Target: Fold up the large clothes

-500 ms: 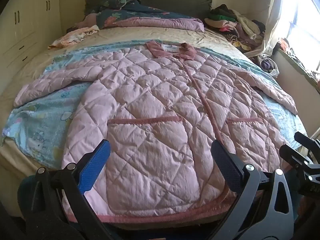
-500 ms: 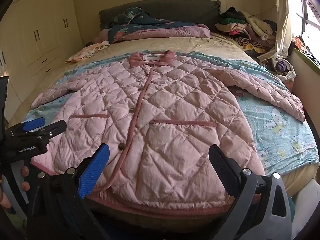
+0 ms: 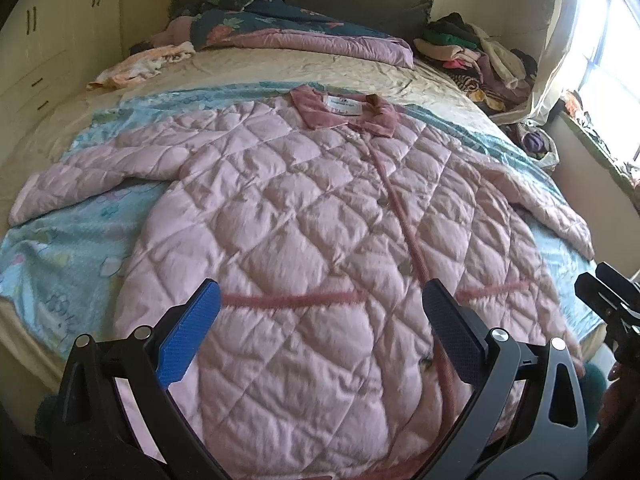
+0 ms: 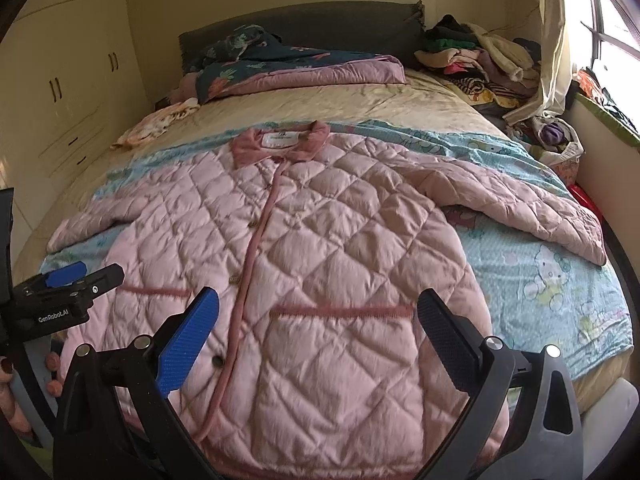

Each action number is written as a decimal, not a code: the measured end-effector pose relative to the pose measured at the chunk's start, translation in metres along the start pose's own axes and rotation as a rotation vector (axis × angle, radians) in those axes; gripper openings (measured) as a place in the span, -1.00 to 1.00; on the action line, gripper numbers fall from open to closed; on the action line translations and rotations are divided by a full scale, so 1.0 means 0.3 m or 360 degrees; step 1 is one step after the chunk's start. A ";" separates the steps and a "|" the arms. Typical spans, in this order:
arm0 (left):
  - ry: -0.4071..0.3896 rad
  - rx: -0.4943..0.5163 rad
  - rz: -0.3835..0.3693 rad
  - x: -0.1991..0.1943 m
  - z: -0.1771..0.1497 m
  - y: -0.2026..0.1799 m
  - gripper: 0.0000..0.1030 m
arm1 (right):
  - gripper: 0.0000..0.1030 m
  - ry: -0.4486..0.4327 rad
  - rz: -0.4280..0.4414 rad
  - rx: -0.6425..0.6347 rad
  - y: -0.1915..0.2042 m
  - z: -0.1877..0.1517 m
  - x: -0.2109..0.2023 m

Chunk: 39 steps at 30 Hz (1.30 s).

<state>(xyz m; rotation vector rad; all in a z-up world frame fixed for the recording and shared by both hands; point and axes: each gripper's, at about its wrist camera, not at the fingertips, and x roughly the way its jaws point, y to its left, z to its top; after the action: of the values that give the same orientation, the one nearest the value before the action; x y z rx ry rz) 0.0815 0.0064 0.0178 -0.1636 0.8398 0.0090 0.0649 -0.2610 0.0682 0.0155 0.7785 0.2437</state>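
A large pink quilted coat (image 3: 304, 224) lies flat and face up on the bed, collar at the far end, both sleeves spread out to the sides. It also fills the right wrist view (image 4: 320, 264). My left gripper (image 3: 320, 320) is open and empty, hovering over the coat's lower left front by the pocket trim. My right gripper (image 4: 318, 324) is open and empty over the lower right front, above the other pocket. Each gripper shows at the edge of the other's view.
A light blue cartoon sheet (image 4: 560, 288) lies under the coat on the bed. Folded quilts (image 3: 304, 28) lie at the headboard. A clothes pile (image 3: 476, 52) sits at the far right by the window. Cupboards (image 4: 60, 92) line the left wall.
Both grippers have moved forward over the coat, from the hem toward the pockets. Both stay open.
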 end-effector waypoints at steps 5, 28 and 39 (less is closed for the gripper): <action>-0.0014 0.0016 -0.0028 0.030 0.075 -0.033 0.84 | 0.92 0.0004 0.0069 0.0095 -0.039 0.062 0.045; 0.0085 0.0047 -0.0128 0.298 0.361 -0.188 0.84 | 0.92 -0.0042 -0.0055 0.0382 -0.330 0.305 0.240; 0.0165 0.0082 -0.0131 0.470 0.420 -0.257 0.84 | 0.92 -0.0021 -0.0294 0.0675 -0.661 0.321 0.329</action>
<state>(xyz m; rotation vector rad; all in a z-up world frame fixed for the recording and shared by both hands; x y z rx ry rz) 0.2746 -0.0591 0.0067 -0.1509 0.9350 -0.0989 0.2418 -0.4245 0.0480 0.3435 0.8014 -0.0994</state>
